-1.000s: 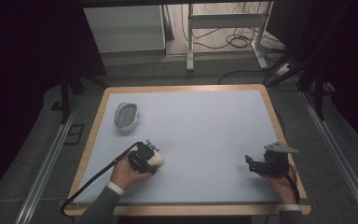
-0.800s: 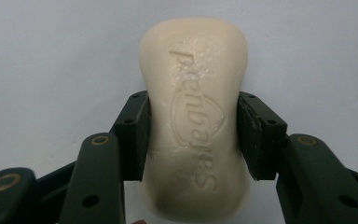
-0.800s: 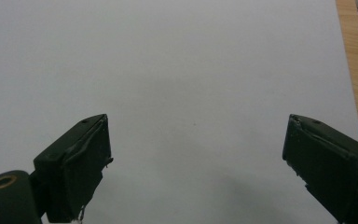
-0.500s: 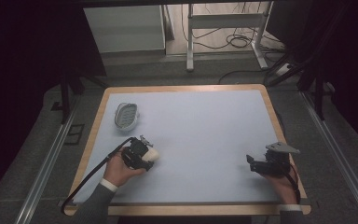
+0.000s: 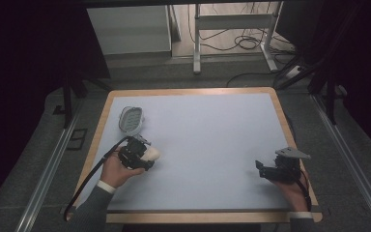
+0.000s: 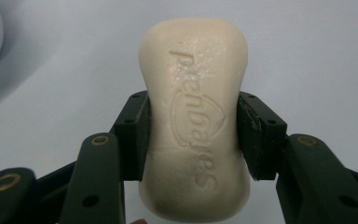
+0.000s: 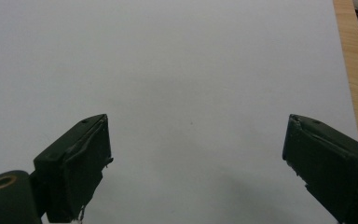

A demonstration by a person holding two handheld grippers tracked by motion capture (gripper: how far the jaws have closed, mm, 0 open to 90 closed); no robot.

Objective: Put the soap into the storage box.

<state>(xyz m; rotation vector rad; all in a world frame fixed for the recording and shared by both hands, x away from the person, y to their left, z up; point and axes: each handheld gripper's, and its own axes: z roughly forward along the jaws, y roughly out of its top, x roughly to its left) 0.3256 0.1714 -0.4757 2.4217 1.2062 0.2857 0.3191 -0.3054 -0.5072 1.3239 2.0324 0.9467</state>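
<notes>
Pale table (image 5: 207, 145); left tool (image 6: 193, 135) clamps soap bar (image 6: 195, 116), embossed lettering maybe "pembales".

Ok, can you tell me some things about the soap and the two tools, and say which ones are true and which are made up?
1. The left tool squeezes a cream bar of soap between its jaws. True.
2. The right tool holds a second soap bar. False: its jaws stand wide apart with nothing between them, above the bare table.
3. The soap has letters pressed into its face. True.
4. The soap lies in the soap dish. False: the dish sits apart near the table's left edge, beyond the left tool, and the soap is in that tool's grip.
5. The table has a wooden rim around a pale top. True.
</notes>
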